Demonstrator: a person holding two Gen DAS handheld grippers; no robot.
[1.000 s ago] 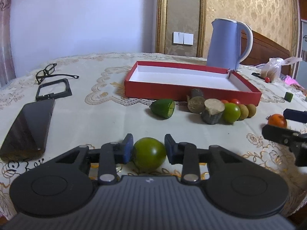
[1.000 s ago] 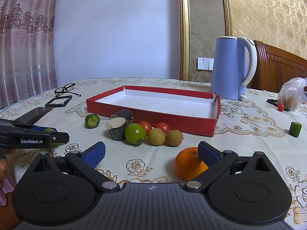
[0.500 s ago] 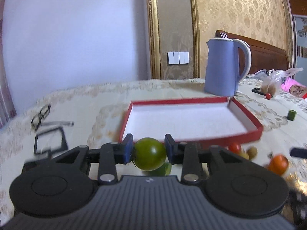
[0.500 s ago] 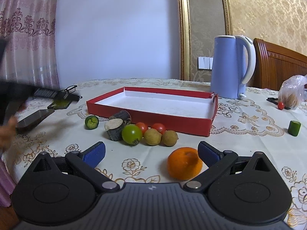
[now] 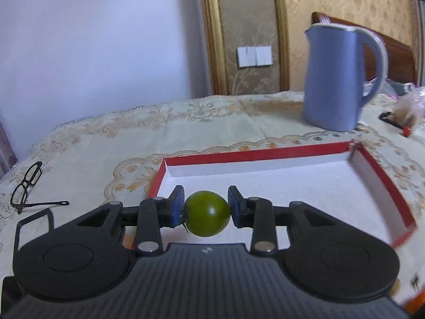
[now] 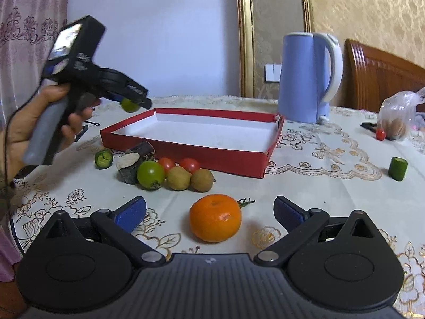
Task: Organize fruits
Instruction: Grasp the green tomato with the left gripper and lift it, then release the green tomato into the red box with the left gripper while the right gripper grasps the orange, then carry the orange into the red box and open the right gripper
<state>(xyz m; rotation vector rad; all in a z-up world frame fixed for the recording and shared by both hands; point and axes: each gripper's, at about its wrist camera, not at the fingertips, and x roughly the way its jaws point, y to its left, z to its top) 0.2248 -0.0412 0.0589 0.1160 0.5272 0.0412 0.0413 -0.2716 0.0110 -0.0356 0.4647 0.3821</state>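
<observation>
1. A green tomato (image 5: 206,213) hung in the air above the near left corner of the red box (image 5: 382,175), pinched between the two blue pads of the left gripper (image 5: 206,210).
2. The right wrist view showed that tomato as a small green ball at the tip of the left gripper, which a hand (image 6: 29,122) held by the handle, above the box's left corner.
3. The box had a bare white floor and sat on the embroidered tablecloth (image 6: 332,186).
4. An orange (image 6: 215,218) lay on the cloth between the fingers of the right gripper (image 6: 209,212), whose jaws stood wide apart with neither pad touching it.
5. Before the box's front wall lay another green tomato (image 6: 150,174), two red cherry tomatoes (image 6: 189,164), two brown round fruits (image 6: 178,177) and a cut green piece (image 6: 103,158).
6. A blue kettle (image 6: 308,77) stood behind the box; glasses (image 5: 26,186) lay far left.
</observation>
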